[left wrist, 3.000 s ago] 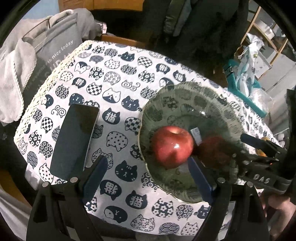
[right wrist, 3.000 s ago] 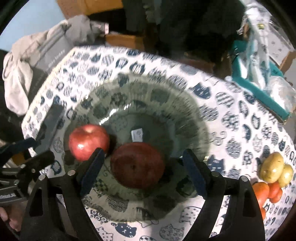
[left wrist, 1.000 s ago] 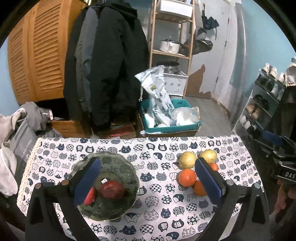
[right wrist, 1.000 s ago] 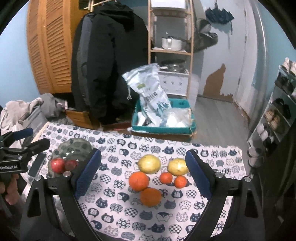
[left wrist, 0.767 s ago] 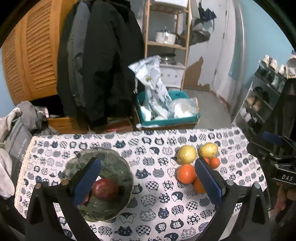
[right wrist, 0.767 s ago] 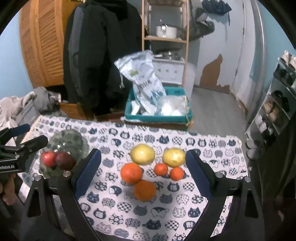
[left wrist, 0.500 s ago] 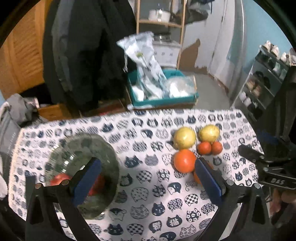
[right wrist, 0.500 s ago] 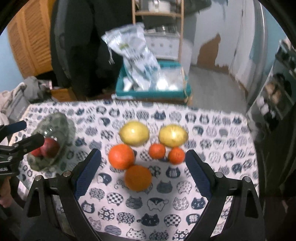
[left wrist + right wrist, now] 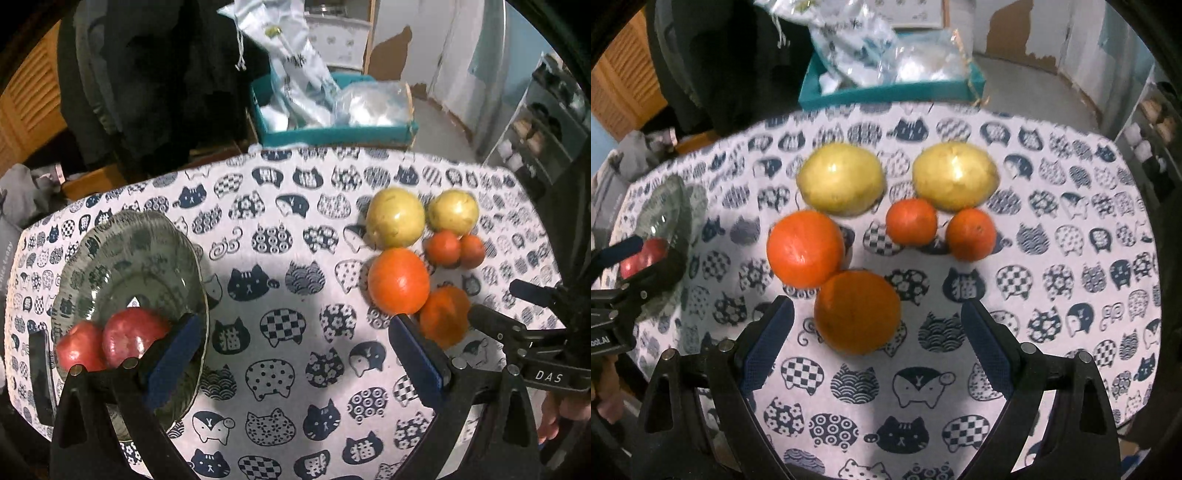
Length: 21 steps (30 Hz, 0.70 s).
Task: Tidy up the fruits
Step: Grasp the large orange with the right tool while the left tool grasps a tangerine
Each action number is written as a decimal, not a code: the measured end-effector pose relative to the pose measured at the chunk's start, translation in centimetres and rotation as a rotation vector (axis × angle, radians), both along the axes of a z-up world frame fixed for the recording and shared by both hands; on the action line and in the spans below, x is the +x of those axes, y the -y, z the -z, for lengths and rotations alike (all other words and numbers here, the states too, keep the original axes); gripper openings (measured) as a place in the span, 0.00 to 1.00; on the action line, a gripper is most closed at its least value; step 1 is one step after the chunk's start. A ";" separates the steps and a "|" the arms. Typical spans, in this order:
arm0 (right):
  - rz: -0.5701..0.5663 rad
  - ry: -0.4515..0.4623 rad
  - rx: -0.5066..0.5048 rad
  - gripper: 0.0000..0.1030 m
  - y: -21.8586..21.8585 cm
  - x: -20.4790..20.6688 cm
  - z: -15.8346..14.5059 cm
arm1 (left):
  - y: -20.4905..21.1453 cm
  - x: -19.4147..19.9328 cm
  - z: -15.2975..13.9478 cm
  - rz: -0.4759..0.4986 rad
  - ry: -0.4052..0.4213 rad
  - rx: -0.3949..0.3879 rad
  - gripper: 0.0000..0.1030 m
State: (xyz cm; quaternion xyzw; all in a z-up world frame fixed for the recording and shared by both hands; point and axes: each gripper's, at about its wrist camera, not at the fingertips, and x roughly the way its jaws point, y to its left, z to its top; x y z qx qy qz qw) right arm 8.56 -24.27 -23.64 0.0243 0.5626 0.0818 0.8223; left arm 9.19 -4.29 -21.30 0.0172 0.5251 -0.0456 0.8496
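A green glass bowl (image 9: 122, 258) at the table's left holds two red apples (image 9: 133, 336). At the right lie two yellow fruits (image 9: 840, 181), two large oranges (image 9: 805, 247) and two small mandarins (image 9: 910, 221). My right gripper (image 9: 877, 347) is open and empty, its jaws either side of the nearer large orange (image 9: 857, 312), just short of it. My left gripper (image 9: 295, 354) is open and empty over the middle of the cloth, its left fingertip (image 9: 173, 354) over the bowl's rim. The bowl also shows in the right wrist view (image 9: 665, 210).
The table has a white cloth with cat prints (image 9: 295, 258). A dark phone (image 9: 38, 376) lies left of the bowl. Beyond the far edge stands a teal box with plastic bags (image 9: 332, 110), dark coats (image 9: 147, 74) and a shoe rack (image 9: 546, 122).
Both grippers left the bowl, rose high, then came down toward the table. The right gripper has closed in on the oranges. Both apples stay in the bowl.
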 end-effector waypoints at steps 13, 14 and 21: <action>-0.043 -0.077 0.019 0.89 -1.2 0.9 4.2 | 0.4 0.2 2.8 0.014 -0.065 0.046 0.99; -0.044 -0.082 0.027 0.89 -1.3 1.0 4.5 | 0.5 0.3 2.9 0.013 -0.067 0.046 0.99; -0.057 -0.098 0.097 0.64 -1.4 1.5 5.6 | 1.1 0.9 2.9 0.009 -0.068 0.010 0.99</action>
